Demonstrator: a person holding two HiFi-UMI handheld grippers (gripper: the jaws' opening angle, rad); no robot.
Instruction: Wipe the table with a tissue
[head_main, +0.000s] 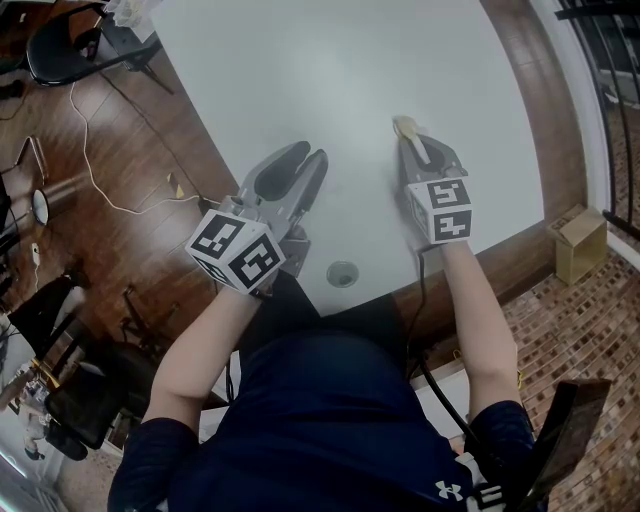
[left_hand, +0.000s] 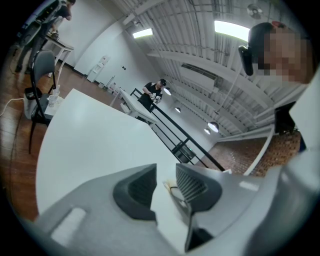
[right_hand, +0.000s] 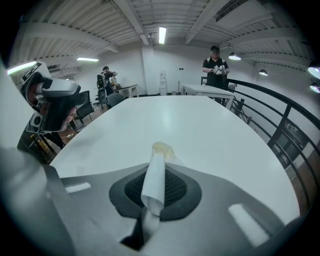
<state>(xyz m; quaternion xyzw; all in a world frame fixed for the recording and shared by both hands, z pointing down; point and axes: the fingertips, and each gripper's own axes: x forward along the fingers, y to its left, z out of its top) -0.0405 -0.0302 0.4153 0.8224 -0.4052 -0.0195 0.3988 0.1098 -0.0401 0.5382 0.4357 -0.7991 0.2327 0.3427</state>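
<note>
Right gripper (head_main: 415, 140) jaws were clamped on a rolled white tissue (right_hand: 155, 175), its tip yellowish and crumpled. Left gripper (left_hand: 165, 185) jaws were apart over the smooth white table (head_main: 350, 70).

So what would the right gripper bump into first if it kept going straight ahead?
Probably nothing: ahead of the right gripper and its clamped tissue lies only bare white table, though its tilt is unclear.

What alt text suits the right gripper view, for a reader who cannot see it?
The right gripper has its fingers shut on a rolled white tissue with a yellowish tip, above a large white table. Far behind stand a person in black and a black railing.
</note>
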